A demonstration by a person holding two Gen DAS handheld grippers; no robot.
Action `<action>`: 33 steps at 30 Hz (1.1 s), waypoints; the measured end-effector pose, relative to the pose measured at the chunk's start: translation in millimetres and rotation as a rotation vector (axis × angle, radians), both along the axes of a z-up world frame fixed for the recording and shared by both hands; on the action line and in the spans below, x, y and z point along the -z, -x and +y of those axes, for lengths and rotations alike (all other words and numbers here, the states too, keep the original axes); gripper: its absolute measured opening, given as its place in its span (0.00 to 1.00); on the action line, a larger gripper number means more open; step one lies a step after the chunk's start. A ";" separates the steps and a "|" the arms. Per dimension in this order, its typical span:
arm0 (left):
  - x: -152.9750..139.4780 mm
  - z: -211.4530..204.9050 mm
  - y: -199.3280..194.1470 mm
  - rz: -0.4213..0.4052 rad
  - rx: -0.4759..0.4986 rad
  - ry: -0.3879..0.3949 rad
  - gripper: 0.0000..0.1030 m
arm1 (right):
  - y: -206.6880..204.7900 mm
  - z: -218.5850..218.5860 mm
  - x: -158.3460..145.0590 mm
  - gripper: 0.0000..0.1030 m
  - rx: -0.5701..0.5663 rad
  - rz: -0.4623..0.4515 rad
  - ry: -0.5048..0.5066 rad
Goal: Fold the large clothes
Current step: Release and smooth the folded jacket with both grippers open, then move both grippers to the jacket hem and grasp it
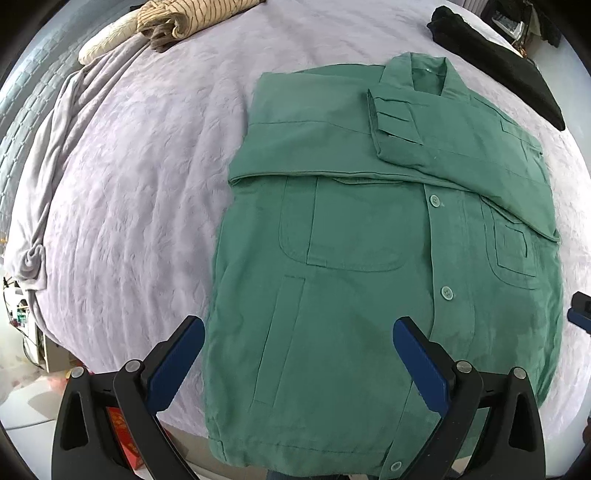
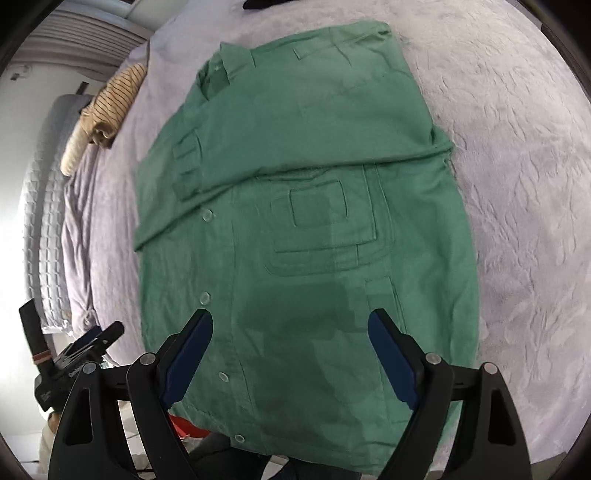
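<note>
A green button-up jacket (image 1: 369,258) lies flat on the lilac bedspread, collar at the far end and both sleeves folded across its chest. The same jacket (image 2: 303,229) fills the middle of the right wrist view. My left gripper (image 1: 299,328) hovers over the jacket's lower left part, open, with nothing between its blue pads. My right gripper (image 2: 290,321) hangs above the jacket's lower right part, open and empty too. The right gripper's tip (image 1: 580,314) shows at the right edge of the left wrist view. The left gripper (image 2: 92,339) shows at the lower left of the right wrist view.
A folded striped garment (image 1: 184,18) lies at the far left of the bed. A black garment (image 1: 498,62) lies at the far right. A grey quilted blanket (image 2: 48,192) runs along the bed's left side. The lilac bedspread (image 1: 129,184) surrounds the jacket. The bed's near edge runs below the jacket's hem.
</note>
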State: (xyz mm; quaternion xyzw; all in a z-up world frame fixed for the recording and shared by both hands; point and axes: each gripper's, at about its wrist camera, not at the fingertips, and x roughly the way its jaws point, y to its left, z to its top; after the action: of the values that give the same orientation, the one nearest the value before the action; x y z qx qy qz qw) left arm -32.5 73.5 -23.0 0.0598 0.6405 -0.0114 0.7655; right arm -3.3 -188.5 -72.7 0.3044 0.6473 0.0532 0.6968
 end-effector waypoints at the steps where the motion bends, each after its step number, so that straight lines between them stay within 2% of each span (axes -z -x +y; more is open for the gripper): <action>1: -0.2 1.4 1.6 0.002 -0.006 0.006 1.00 | 1.0 -2.0 2.4 0.86 0.009 0.013 -0.006; 12: 9.6 18.0 7.7 0.045 -0.015 0.041 1.00 | 20.0 -2.2 9.2 0.86 0.092 0.075 -0.011; 18: 32.6 31.9 16.5 0.090 0.027 0.064 1.00 | 36.2 10.3 22.9 0.86 0.129 0.120 -0.001; 24: 58.2 68.5 28.7 0.157 0.054 0.096 1.00 | 69.3 21.1 33.8 0.86 0.185 0.160 0.005; 29: 73.0 93.5 37.6 0.202 0.102 0.097 1.00 | 96.1 13.1 33.9 0.86 0.243 0.167 0.028; 33: 90.9 109.9 49.2 0.285 0.113 0.168 1.00 | 117.1 -5.0 29.8 0.86 0.292 0.161 0.097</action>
State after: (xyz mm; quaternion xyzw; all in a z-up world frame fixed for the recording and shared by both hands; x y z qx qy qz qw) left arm -81.7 183.4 -113.9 0.0292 0.7349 -0.1161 0.6675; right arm -120.5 -193.5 -102.4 0.3646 0.6519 -0.1043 0.6567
